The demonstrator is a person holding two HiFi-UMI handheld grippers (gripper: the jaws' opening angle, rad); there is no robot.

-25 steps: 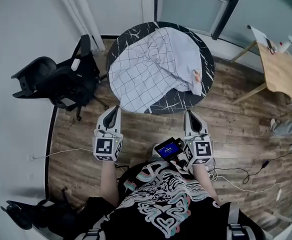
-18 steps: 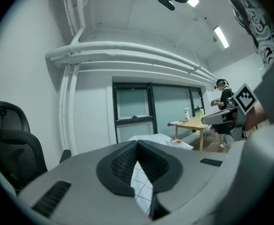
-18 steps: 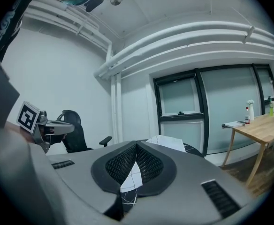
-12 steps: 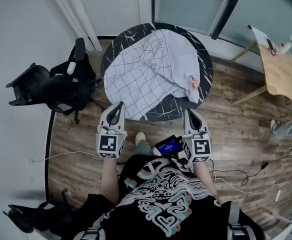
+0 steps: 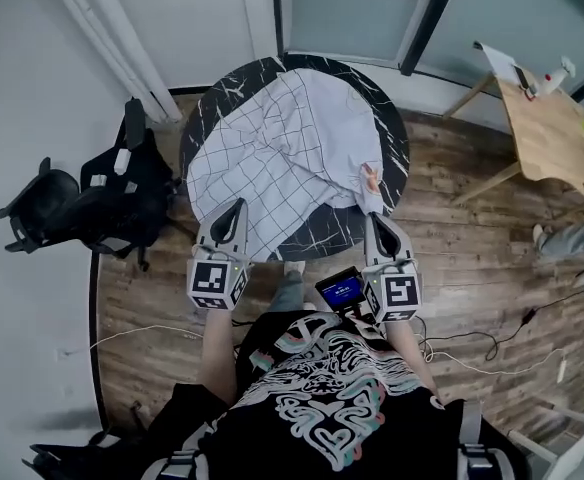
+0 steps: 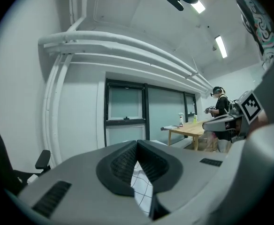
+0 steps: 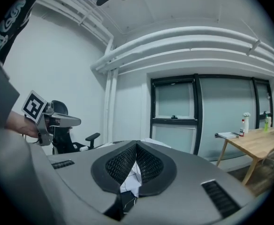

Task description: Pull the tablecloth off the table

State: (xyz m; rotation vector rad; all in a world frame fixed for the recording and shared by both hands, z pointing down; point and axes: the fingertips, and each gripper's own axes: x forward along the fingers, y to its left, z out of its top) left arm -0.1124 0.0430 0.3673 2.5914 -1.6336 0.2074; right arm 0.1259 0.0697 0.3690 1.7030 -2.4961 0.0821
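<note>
Currently both grippers are level in front of me, side by side, their tips at the near rim of the round black marble-patterned table (image 5: 324,240).

Left gripper (image 5: 236,206): in its own view the left gripper (image 6: 137,142) has its jaws fully together, the ribbed black pads meeting at the tip with nothing pinched between them. Below the tip, through the gap, I see a strip of the white tablecloth with a thin dark grid (image 6: 144,189).

Right gripper (image 5: 376,218): in its own view the right gripper (image 7: 136,144) is likewise fully closed and empty, pads meeting at the tip. A rumpled corner of the tablecloth (image 7: 130,182) shows through the gap beneath.

Tablecloth (image 5: 282,148): it lies crumpled on the tabletop, covering most of it and reaching the near-left rim. The right side and the near-right rim are bare.

Surroundings: a black office chair (image 5: 92,193) stands left of the table, and a light wooden desk (image 5: 552,138) stands well apart at the right.
</note>
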